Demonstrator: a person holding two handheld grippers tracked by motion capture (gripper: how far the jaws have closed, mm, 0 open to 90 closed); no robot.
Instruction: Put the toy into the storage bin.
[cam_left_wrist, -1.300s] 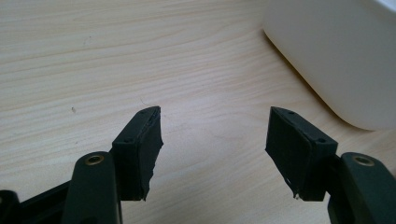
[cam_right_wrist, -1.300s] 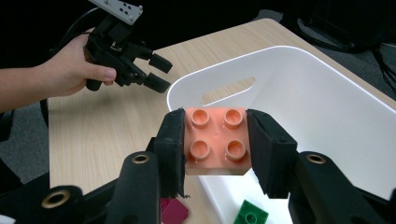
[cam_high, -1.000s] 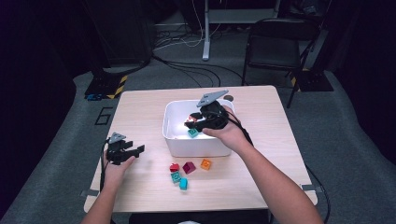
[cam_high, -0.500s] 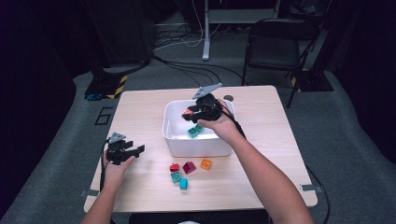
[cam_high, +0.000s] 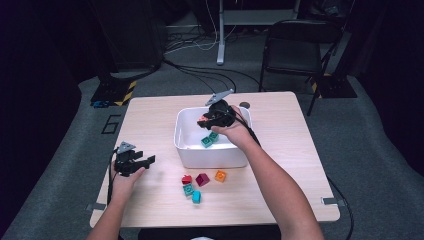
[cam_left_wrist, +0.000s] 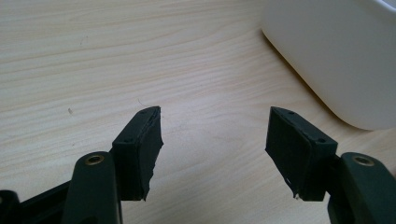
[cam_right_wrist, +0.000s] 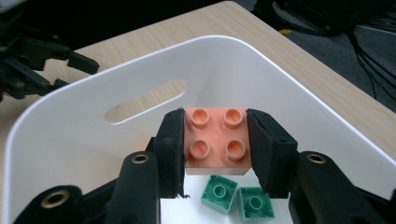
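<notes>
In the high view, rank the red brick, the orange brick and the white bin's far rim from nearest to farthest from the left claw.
1. red brick, on the table right of the left claw
2. orange brick, farther right
3. white bin far rim, up-table

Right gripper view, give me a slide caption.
Right gripper holds a salmon brick over the white bin.

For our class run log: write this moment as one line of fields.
right gripper: shut on peach brick, over white bin | bin: two green bricks | left gripper: open, empty, on table
</notes>
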